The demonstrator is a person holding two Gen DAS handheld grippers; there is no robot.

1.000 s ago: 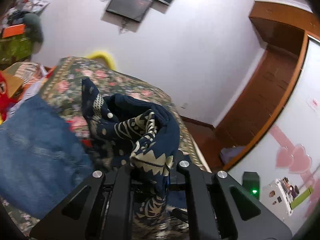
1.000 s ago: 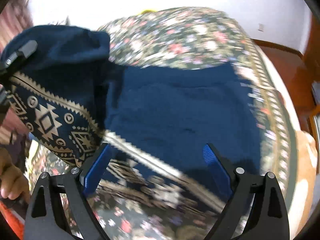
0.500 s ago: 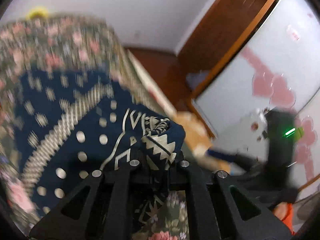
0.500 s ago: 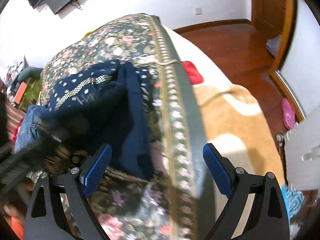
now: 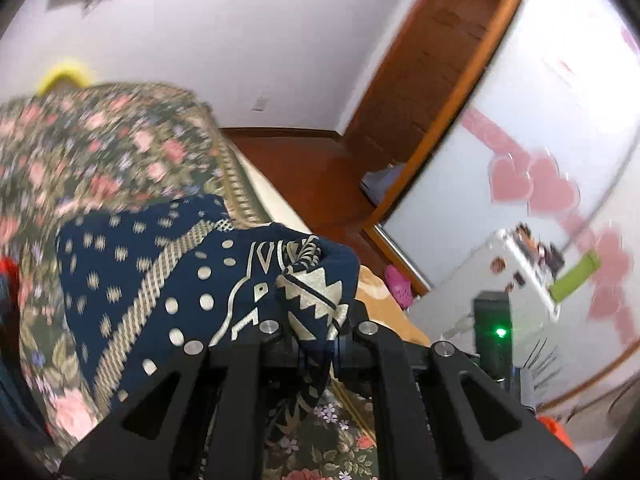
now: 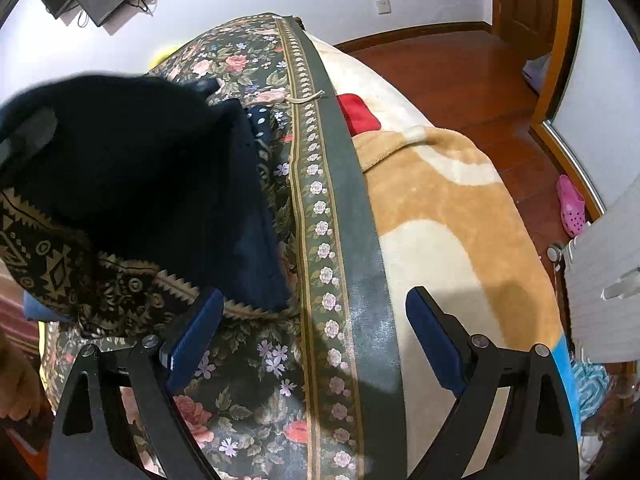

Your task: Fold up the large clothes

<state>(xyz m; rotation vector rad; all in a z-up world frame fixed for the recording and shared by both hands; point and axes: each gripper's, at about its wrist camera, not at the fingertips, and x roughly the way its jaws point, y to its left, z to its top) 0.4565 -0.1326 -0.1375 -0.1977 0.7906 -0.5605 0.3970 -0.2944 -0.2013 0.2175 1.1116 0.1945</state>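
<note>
The left gripper (image 5: 316, 336) is clenching a bunched fold of the navy patterned garment (image 5: 168, 280), whose cloth is spreading toward ten o'clock over the floral bedspread (image 5: 100, 152). The right gripper (image 6: 316, 340) is standing wide, its blue pads (image 6: 432, 336) gripping nothing and hanging over the bedspread's green border (image 6: 352, 240); the garment is lying at ten o'clock from it. No readable writing is showing anywhere.
</note>
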